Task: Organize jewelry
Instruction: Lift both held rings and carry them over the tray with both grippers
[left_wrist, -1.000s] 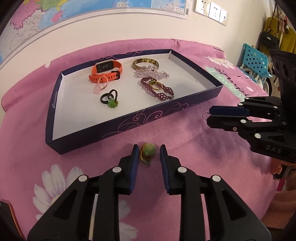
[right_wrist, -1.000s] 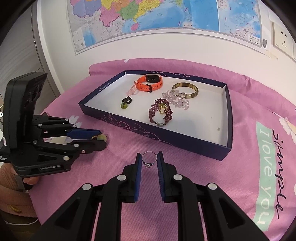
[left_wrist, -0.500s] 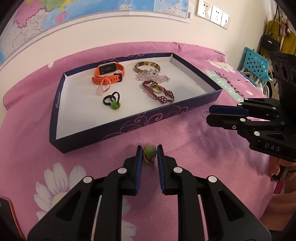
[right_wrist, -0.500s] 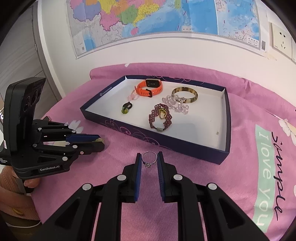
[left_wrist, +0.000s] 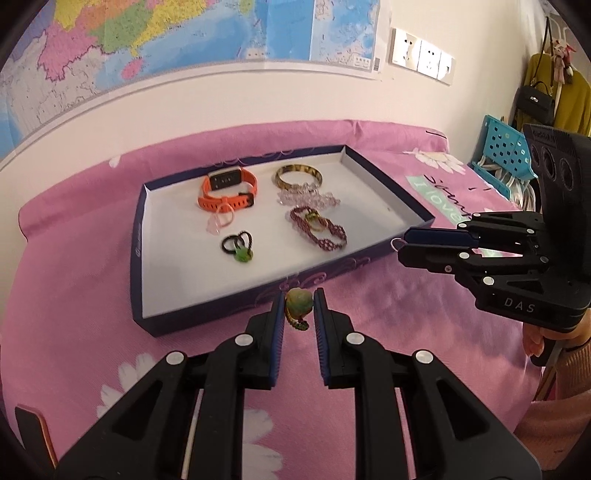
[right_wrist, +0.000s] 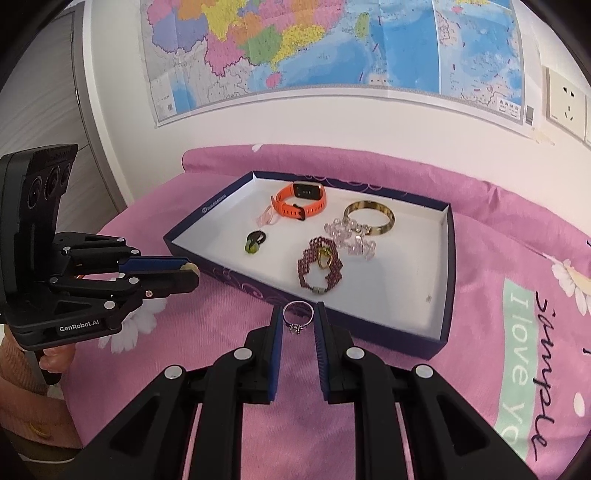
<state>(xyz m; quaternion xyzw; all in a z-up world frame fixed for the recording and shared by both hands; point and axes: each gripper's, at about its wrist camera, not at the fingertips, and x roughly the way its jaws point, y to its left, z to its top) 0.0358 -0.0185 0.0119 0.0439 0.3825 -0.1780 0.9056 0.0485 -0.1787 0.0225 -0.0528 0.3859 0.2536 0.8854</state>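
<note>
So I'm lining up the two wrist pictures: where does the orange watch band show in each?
Left wrist view: the orange watch band lies in the tray's far left part, upper centre-left of the picture.
Right wrist view: the same band sits at the tray's far end, just above centre.
Shared landmark: the gold bangle, to the band's right in both views.

The left wrist camera looks forward along its fingers (left_wrist: 280, 325) from close above the pink cloth (left_wrist: 74, 295), facing the tray (left_wrist: 137, 236) and map wall. The right wrist camera does likewise from the tray's (right_wrist: 447, 295) other near corner. Both views share the tray, and each shows the other gripper beside it.
</note>
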